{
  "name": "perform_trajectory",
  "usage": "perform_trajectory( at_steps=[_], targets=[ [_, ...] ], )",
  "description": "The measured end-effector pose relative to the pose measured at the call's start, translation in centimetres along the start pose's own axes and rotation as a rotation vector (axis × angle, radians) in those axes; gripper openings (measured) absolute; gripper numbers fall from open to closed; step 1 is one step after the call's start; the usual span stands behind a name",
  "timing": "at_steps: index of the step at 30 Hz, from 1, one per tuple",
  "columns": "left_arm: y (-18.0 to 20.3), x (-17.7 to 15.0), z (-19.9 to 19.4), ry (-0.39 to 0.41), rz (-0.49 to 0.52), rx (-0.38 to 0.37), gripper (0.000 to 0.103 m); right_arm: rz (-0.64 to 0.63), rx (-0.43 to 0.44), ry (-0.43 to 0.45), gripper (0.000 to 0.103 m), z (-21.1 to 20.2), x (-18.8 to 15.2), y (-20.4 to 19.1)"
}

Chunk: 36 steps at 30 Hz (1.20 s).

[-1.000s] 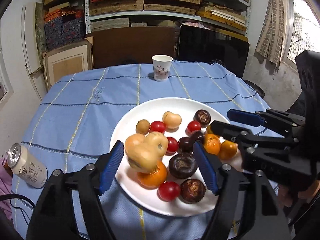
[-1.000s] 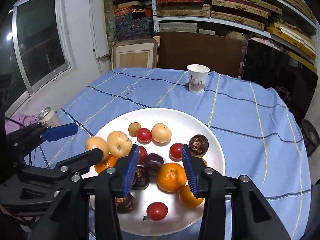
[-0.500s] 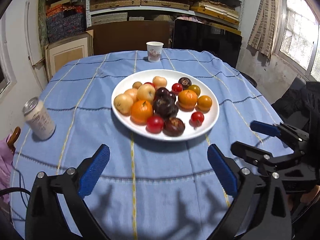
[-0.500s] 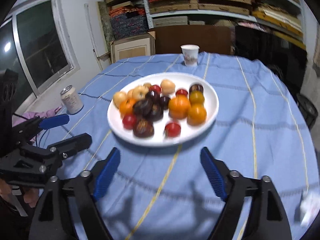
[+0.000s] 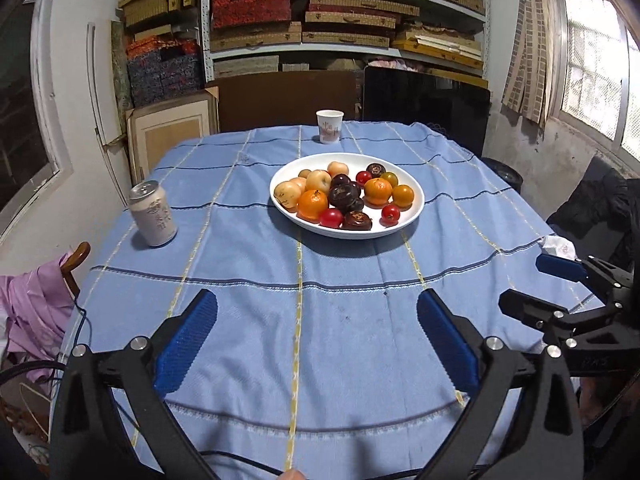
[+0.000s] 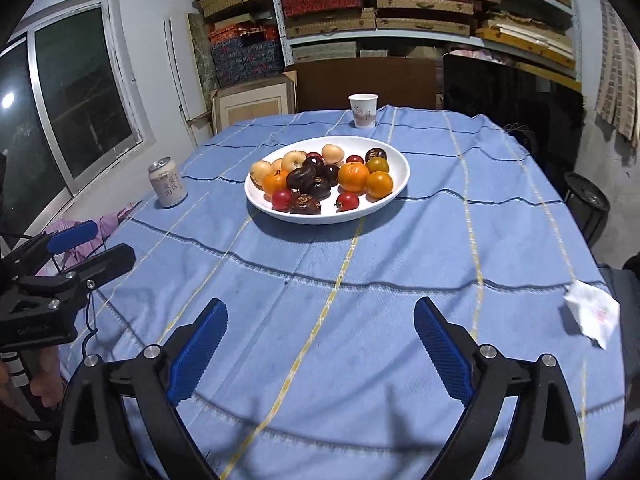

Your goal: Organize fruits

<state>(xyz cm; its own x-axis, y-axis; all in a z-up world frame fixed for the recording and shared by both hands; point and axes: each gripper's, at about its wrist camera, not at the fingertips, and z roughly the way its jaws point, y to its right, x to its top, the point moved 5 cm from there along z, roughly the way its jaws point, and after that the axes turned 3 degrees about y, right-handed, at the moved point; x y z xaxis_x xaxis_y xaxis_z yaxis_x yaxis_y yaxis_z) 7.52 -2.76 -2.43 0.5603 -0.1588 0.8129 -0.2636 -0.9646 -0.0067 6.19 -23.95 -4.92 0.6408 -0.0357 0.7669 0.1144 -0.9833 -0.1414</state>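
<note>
A white plate (image 5: 414,210) (image 6: 394,160) stands in the middle of the blue-clothed table (image 5: 248,288) (image 6: 440,248). On it lie oranges (image 5: 313,202) (image 6: 353,176), red cherry tomatoes (image 5: 330,218) (image 6: 347,201), dark water chestnuts (image 5: 343,195) (image 6: 305,179) and pale yellow fruits (image 5: 287,193) (image 6: 260,169). My left gripper (image 5: 316,336) is open and empty, well back from the plate near the table's front edge. My right gripper (image 6: 320,338) is open and empty too, also near the front edge. Each gripper shows at the side of the other's view.
A drink can (image 5: 153,214) (image 6: 167,182) stands at the table's left. A paper cup (image 5: 329,126) (image 6: 363,110) stands at the far edge. A crumpled tissue (image 6: 592,314) (image 5: 557,246) lies at the right edge. A chair with pink cloth (image 5: 36,304) is at the left.
Both grippers have pulled back from over the plate to the table's front edge. Both have opened wider. The fruit has stayed on the plate.
</note>
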Motion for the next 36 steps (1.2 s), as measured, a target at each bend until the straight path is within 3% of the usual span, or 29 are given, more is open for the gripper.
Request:
perform_trajectory(
  at_steps=[14, 36],
  targets=[
    [-0.4, -3.4, -9.6, 0.082, -0.004, 0.066, 0.098, -0.017, -0.097, 0.068, 0.099, -8.3, -4.0, -1.7],
    [-0.1, -3.4, -11.0, 0.1, -0.003, 0.081, 0.098, -0.05, -0.144, 0.128, 0.099, -10.9, -3.8, -2.8]
  ],
)
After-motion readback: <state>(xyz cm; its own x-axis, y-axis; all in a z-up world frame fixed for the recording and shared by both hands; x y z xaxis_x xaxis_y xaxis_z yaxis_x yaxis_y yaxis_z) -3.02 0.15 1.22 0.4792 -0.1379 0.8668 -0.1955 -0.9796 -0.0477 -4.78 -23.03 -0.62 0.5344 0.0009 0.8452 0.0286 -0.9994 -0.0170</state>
